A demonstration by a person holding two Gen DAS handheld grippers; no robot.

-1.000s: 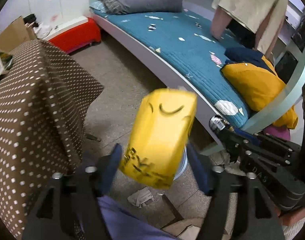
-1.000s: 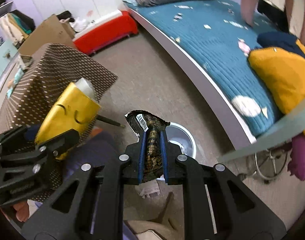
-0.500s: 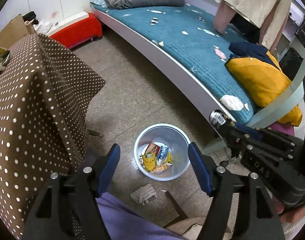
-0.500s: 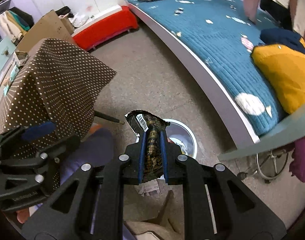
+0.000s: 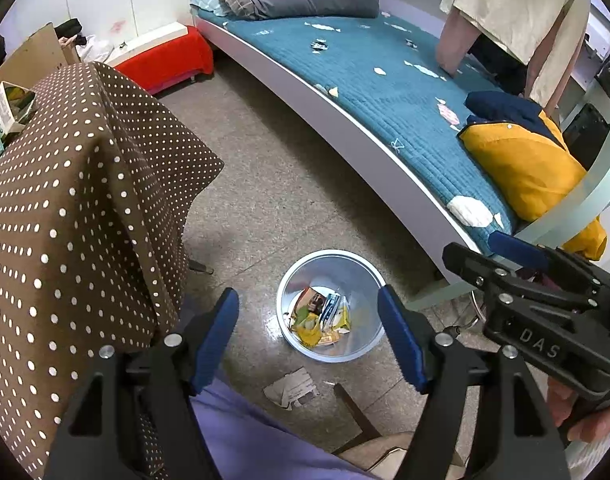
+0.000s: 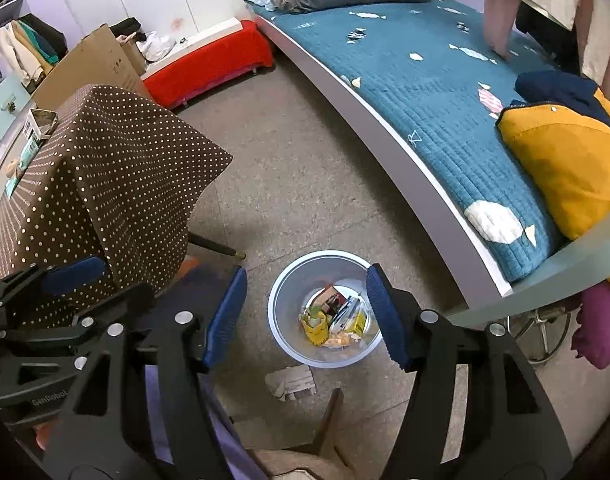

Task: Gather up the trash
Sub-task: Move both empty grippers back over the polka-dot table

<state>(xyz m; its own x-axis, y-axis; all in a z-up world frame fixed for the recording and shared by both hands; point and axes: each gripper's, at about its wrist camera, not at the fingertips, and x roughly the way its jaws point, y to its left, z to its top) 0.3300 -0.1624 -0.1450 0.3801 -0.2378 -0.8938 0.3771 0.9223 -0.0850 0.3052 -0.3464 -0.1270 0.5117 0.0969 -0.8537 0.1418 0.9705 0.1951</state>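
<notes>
A round grey waste bin (image 5: 289, 288) (image 6: 281, 284) stands on the floor below both grippers, with several wrappers (image 5: 321, 318) (image 6: 335, 316) lying inside it, yellow and dark ones among them. My left gripper (image 5: 308, 340) hangs open above the bin with nothing between its fingers. My right gripper (image 6: 305, 312) is also over the bin; its jaws are opening and hold nothing. A crumpled piece of paper (image 5: 292, 389) (image 6: 291, 382) lies on the floor just in front of the bin. The right gripper's body (image 5: 545, 320) shows at the right edge of the left wrist view.
A table draped in brown polka-dot cloth (image 5: 65, 208) (image 6: 105, 168) stands on the left. A bed with a teal cover (image 5: 385, 92) runs along the right, with a yellow cushion (image 5: 521, 172) on it. Another person (image 5: 517, 12) stands by the bed. A chair corner (image 6: 329, 412) sits below.
The yellow pack that hung between the left fingers has dropped into the bin. The right gripper has opened, and the dark wrapper it held is gone from its jaws.
</notes>
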